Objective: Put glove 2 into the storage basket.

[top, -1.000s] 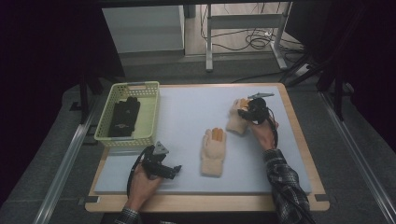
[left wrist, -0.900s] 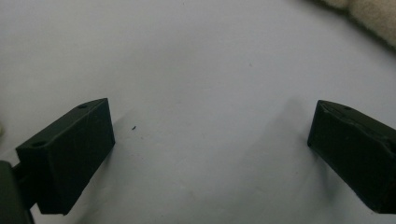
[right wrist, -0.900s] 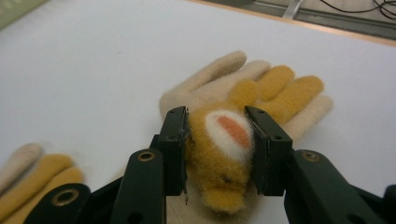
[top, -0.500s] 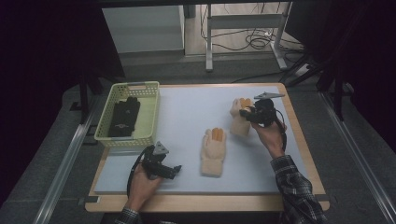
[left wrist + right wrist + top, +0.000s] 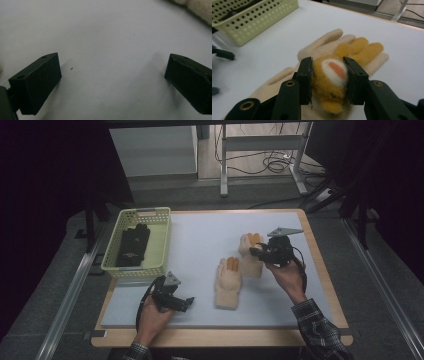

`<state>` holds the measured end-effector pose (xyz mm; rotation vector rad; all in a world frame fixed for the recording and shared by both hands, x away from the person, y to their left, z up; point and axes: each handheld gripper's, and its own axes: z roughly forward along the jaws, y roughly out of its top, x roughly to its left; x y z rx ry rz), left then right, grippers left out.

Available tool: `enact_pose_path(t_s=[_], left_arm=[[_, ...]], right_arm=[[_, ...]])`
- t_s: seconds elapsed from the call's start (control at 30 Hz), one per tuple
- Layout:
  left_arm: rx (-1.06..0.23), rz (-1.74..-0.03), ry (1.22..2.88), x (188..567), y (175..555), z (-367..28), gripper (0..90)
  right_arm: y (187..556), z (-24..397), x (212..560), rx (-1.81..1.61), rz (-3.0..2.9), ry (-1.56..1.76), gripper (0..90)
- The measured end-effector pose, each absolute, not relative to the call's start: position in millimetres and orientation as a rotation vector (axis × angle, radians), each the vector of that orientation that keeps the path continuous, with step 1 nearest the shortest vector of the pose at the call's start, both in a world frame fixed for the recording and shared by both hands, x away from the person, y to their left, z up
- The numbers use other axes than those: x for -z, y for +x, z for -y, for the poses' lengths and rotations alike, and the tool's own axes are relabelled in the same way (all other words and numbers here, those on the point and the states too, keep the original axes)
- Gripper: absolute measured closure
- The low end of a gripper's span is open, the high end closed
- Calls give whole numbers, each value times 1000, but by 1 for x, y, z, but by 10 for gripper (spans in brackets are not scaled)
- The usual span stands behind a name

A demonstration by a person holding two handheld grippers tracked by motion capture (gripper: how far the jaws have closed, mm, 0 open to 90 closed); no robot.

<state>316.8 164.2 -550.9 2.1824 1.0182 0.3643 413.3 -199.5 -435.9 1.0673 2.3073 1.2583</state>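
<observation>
At the left of the high view the green basket [image 5: 142, 242] sits with a pair of black gloves [image 5: 132, 245] lying inside it, and nothing there differs from a second ago. Lower left, my left claw [image 5: 186, 302] rests on the white table [image 5: 200, 235] exactly where it was; in the left gripper view its jaws stand wide apart over bare surface, holding nothing.

Just right of centre lies the nearer cream glove [image 5: 228, 282], flat and unmoved. The change is further right. My right claw [image 5: 254, 251] has drifted from the far right edge of the mat toward the middle of the frame, and it carries the second cream glove [image 5: 249, 252] along with it. In the right gripper view the jaws stand at a middling gap, pinched on the orange padded patch [image 5: 332, 80] of that glove, with its fingers trailing beyond.

I judge the glove is secured and lifting; next I carry it left across the frame, probably toward the basket.
</observation>
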Motion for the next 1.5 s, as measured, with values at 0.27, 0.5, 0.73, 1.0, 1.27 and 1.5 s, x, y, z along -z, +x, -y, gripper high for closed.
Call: enact_pose_path(t_s=[0.27, 0.5, 0.73, 1.0, 1.27, 1.5], left_arm=[[-365, -1022, 2176, 551, 317, -164, 6], [-364, -1021, 2178, 551, 317, -164, 6], [-365, -1023, 2174, 551, 317, -164, 6], [-363, -1023, 2176, 551, 317, -164, 7], [-363, -1025, 2173, 551, 317, -164, 7], [-363, -1025, 2173, 551, 316, -164, 7]], right_arm=[[389, 185, 438, -1306, -2364, 1025, 605], [372, 164, 442, -1345, -2425, 996, 604], [359, 140, 455, -1340, -2468, 964, 602], [356, 131, 492, -1211, -2463, 915, 548], [354, 132, 507, -1165, -2486, 879, 382], [349, 150, 485, -1219, -2427, 875, 365]])
